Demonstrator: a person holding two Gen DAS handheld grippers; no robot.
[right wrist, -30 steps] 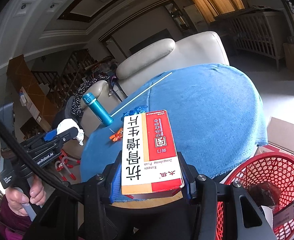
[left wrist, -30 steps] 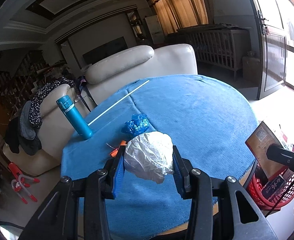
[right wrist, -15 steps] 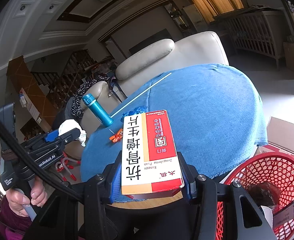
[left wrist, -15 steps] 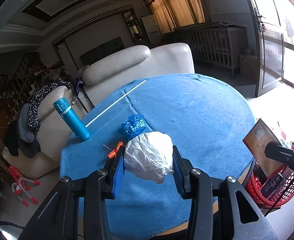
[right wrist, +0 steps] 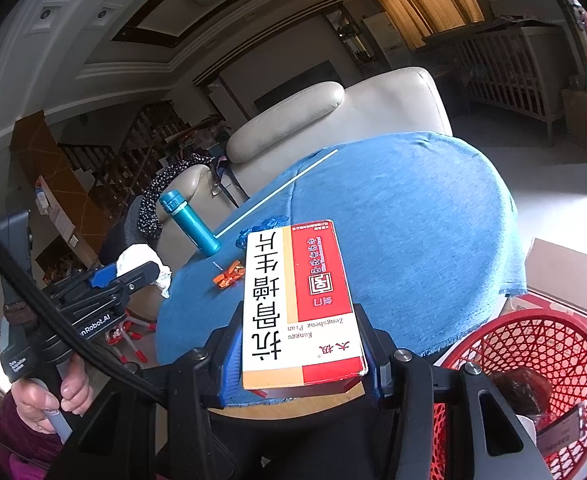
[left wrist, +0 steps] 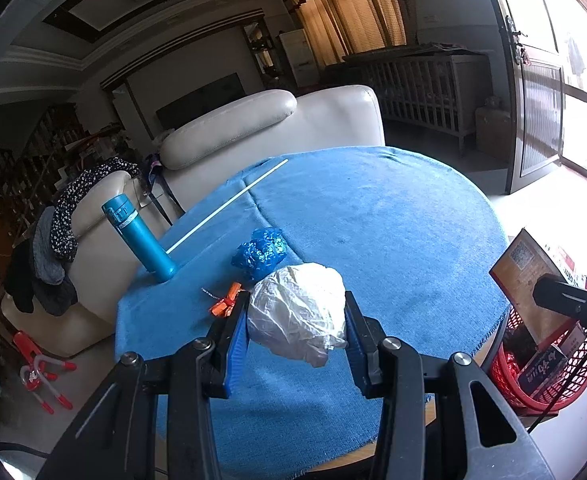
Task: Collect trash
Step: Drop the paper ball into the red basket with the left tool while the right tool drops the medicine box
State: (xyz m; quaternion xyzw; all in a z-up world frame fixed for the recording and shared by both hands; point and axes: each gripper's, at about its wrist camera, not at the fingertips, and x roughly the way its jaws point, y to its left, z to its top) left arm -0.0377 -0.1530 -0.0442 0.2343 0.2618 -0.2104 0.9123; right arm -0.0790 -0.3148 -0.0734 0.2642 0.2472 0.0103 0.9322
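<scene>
Trash: a white bag wad (left wrist: 299, 312) sits between the pads of the left gripper (left wrist: 296, 316); a box (right wrist: 299, 300) sits between the pads of the right gripper (right wrist: 299, 344).
Left gripper: jaws partly closed, pinching the wad from both sides and holding it clear above the table (left wrist: 393, 232).
Right gripper: jaws partly closed, clamped on the long sides of the box, which points away from the camera and is held near the table's front edge.
Wad: crumpled thin white plastic, roughly ball-shaped, with a loose corner hanging at its lower right.
Box: flat carton, white and red with a tan stripe and large black characters, seen upside down.
Basket: red mesh basket (right wrist: 533, 364) low on the right, just beside the right gripper, with a dark lump and some packets inside; in the left wrist view it (left wrist: 541, 376) stands off the table's right edge.
Hand: the person's left hand (right wrist: 49, 396) grips the left tool's handle.
Wrapper: a small orange wrapper (left wrist: 225, 302) lies on the cloth just beyond the left gripper's left pad.
Blue foil: a crumpled blue wad (left wrist: 259, 254) lies on the cloth just behind the white one.
Bottle: a teal bottle (left wrist: 139, 238) stands upright near the table's left edge.
Stick: a thin white stick (left wrist: 227, 206) lies slantwise across the cloth behind the bottle.
Sofa: a cream sofa (left wrist: 269, 128) lies beyond the table.
</scene>
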